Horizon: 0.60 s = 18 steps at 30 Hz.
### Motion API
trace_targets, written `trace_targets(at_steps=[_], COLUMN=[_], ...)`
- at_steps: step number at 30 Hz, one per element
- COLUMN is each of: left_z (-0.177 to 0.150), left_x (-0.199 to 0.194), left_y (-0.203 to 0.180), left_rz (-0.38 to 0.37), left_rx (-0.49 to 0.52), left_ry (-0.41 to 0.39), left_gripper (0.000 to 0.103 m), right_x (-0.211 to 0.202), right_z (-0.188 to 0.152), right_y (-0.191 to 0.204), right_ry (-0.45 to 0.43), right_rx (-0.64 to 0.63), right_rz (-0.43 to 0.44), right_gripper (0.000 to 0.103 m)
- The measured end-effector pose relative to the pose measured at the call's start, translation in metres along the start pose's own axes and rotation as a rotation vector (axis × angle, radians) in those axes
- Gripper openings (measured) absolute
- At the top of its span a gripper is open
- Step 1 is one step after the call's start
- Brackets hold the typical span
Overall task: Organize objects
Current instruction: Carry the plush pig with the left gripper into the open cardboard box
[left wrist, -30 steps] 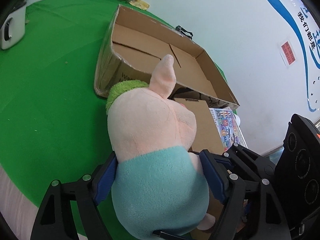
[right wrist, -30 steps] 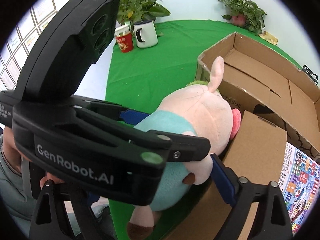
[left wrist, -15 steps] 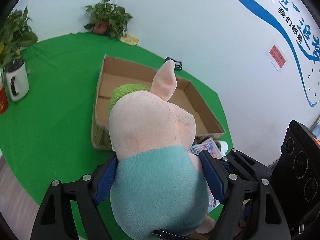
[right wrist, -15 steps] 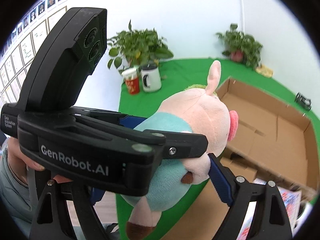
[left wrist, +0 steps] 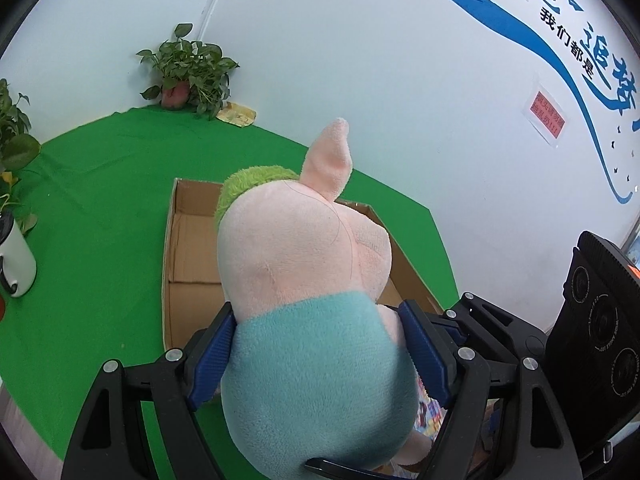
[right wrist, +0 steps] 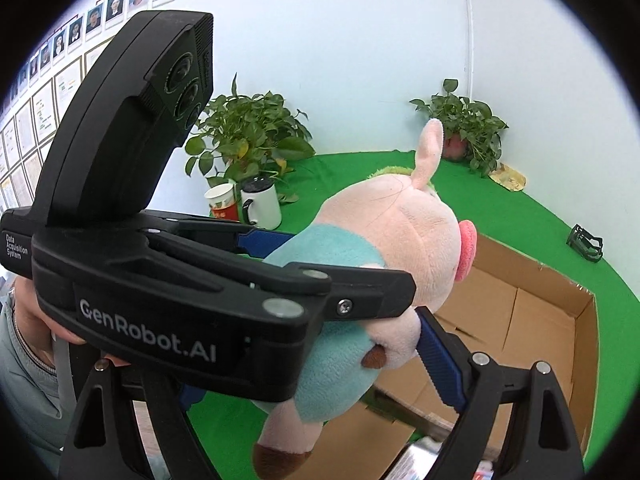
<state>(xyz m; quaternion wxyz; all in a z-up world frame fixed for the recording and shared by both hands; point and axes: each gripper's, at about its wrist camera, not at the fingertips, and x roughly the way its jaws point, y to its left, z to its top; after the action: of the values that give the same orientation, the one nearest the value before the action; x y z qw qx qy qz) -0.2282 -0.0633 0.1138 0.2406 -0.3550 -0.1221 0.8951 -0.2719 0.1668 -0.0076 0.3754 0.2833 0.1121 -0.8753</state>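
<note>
Plush pig point(left wrist: 304, 280) clamped at its teal body between left hand-held gripper point(left wrist: 316, 348) pads, right hand-held gripper point(right wrist: 320, 364) gripping too; pink head, green cap, above cardboard box point(left wrist: 188, 248).

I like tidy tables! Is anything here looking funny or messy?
A crumpled yellow wrapper lies loose on the green cloth beside the corner plant. The pig toy just hangs held over the open box.

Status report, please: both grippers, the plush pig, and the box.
Left gripper shut on plush pig. Right gripper also around pig, pad on its arm. Pig above open cardboard box. Nothing blocking.
</note>
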Motion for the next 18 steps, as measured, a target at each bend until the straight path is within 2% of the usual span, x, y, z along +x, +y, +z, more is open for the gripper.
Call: trace_targets(at_steps=[6, 8, 11, 13, 16, 18], left_z=[0.042, 0.050, 0.051, 0.046, 0.043, 0.031], left_x=[0.025, 0.044, 0.063, 0.075, 0.098, 0.105], left_y=[0.018, 0.026, 0.041, 0.057, 0.075, 0.087], left_rz=[0.022, -0.013, 0.020, 0.020, 0.047, 0.050], left_rx=[-0.012, -0.021, -0.026, -0.062, -0.089, -0.099], left_ry=[0.003, 0.045, 0.063, 0.084, 0.122, 0.139], left_gripper=[0.077, 0.076, 0.075, 0.073, 0.063, 0.062], right_x=[0.023, 0.032, 0.048, 0.059, 0.084, 0.100], right_z=[0.021, 0.025, 0.029, 0.025, 0.011, 0.002], right_y=[-0.026, -0.033, -0.045, -0.052, -0.065, -0.075], right_ry=[0.007, 0.007, 0.020, 0.027, 0.086, 0.121], right_rx=[-0.022, -0.025, 0.012, 0.020, 0.065, 0.111], right_rz=[0.029, 0.043, 0.044, 0.040, 0.062, 0.087], right_gripper=[0.088, 0.087, 0.086, 0.079, 0.077, 0.077])
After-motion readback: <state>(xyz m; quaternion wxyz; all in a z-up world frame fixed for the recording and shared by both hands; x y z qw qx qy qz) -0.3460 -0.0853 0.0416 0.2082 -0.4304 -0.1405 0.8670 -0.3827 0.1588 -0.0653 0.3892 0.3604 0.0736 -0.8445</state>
